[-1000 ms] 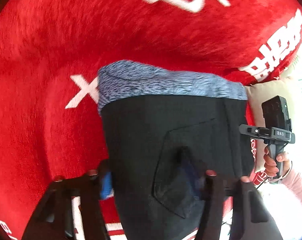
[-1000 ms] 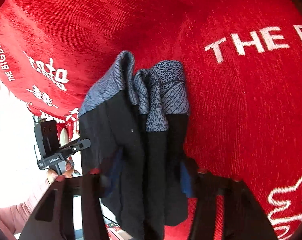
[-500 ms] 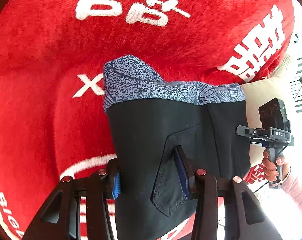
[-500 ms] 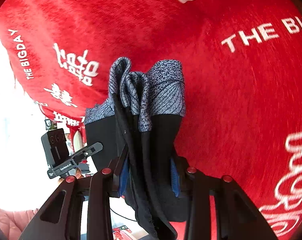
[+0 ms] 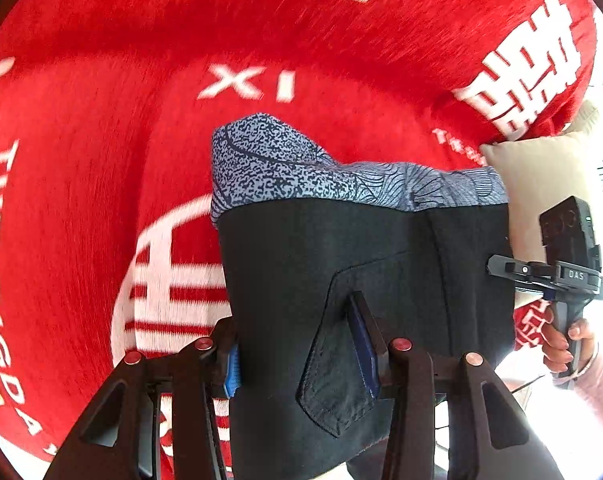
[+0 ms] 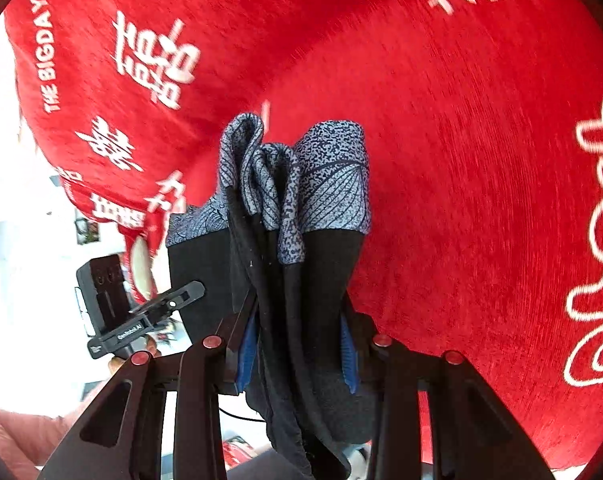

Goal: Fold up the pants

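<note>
Black pants [image 5: 321, 264] with a blue-grey patterned cuff band hang lifted above a red blanket [image 5: 101, 140]. My left gripper [image 5: 301, 360] is shut on the black cloth near a back pocket. My right gripper [image 6: 297, 352] is shut on a bunched, folded part of the same pants [image 6: 301, 248], whose cuffs hang away from it. Each gripper shows in the other's view, the right one [image 5: 565, 264] at the pants' right edge and the left one [image 6: 121, 316] at their left edge.
The red blanket [image 6: 461, 160] with white letters and characters covers the surface under the pants. A beige cushion [image 5: 541, 184] lies at its right edge. A bright floor area shows beyond the blanket's edge [image 6: 21, 280].
Both grippers have drawn back with the pants; the blanket's print has shifted in both views. The grip on the cloth has not changed.
</note>
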`<action>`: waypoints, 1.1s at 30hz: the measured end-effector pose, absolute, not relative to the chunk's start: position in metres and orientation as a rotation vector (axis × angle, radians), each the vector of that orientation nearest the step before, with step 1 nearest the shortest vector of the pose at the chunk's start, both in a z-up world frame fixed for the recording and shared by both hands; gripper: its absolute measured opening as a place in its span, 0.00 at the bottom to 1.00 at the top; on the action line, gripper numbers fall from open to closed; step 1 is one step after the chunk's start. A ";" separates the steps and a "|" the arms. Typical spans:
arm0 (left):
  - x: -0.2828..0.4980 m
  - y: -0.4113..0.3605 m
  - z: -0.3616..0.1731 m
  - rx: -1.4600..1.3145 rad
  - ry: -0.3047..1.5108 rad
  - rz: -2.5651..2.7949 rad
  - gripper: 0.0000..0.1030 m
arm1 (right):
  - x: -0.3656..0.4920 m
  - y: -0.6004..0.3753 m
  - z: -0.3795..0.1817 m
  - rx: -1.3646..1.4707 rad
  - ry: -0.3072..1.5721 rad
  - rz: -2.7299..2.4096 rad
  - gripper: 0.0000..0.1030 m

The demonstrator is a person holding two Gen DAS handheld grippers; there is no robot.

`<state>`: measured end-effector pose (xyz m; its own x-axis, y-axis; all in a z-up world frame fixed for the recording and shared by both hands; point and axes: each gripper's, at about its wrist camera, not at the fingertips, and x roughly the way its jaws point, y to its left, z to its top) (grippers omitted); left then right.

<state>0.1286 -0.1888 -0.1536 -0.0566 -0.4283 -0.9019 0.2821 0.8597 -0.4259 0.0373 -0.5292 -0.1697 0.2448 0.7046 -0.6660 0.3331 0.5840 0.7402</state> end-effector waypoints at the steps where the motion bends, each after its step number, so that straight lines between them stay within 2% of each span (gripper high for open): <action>1: 0.126 -0.185 -0.156 -0.124 1.516 -0.573 0.46 | 0.036 -0.526 -0.174 0.960 1.363 0.307 0.38; 4: 0.124 -0.182 -0.157 -0.114 1.464 -0.510 0.57 | 0.032 -0.524 -0.180 0.928 1.356 0.262 0.41; 6: 0.124 -0.181 -0.157 -0.071 1.442 -0.435 0.75 | 0.031 -0.522 -0.180 0.883 1.362 0.222 0.48; 7: 0.123 -0.182 -0.156 -0.052 1.434 -0.412 0.77 | 0.031 -0.519 -0.179 0.828 1.371 0.197 0.49; 16: 0.106 -0.190 -0.133 0.180 1.393 -0.312 0.79 | 0.027 -0.504 -0.154 0.562 1.448 0.009 0.64; 17: 0.102 -0.190 -0.128 0.194 1.394 -0.301 0.92 | 0.024 -0.503 -0.150 0.542 1.461 -0.019 0.67; 18: 0.099 -0.190 -0.124 0.202 1.390 -0.293 0.99 | 0.021 -0.501 -0.145 0.521 1.477 -0.052 0.70; 20: 0.093 -0.190 -0.116 0.213 1.384 -0.287 0.99 | 0.012 -0.500 -0.135 0.504 1.485 -0.085 0.76; 25: 0.072 -0.195 -0.100 0.248 1.420 -0.273 0.99 | -0.005 -0.481 -0.104 0.464 1.467 -0.138 0.84; 28: 0.062 -0.201 -0.090 0.264 1.428 -0.259 0.99 | -0.008 -0.462 -0.088 0.447 1.446 -0.150 0.98; 33: 0.043 -0.210 -0.074 0.316 1.423 -0.248 0.99 | -0.014 -0.437 -0.070 0.372 1.431 -0.169 1.00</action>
<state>0.0431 -0.2104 -0.0740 0.1336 0.0197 -0.9908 0.3535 0.9331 0.0662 -0.0136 -0.4371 -0.0696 0.1395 0.1073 -0.9844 0.3337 0.9309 0.1487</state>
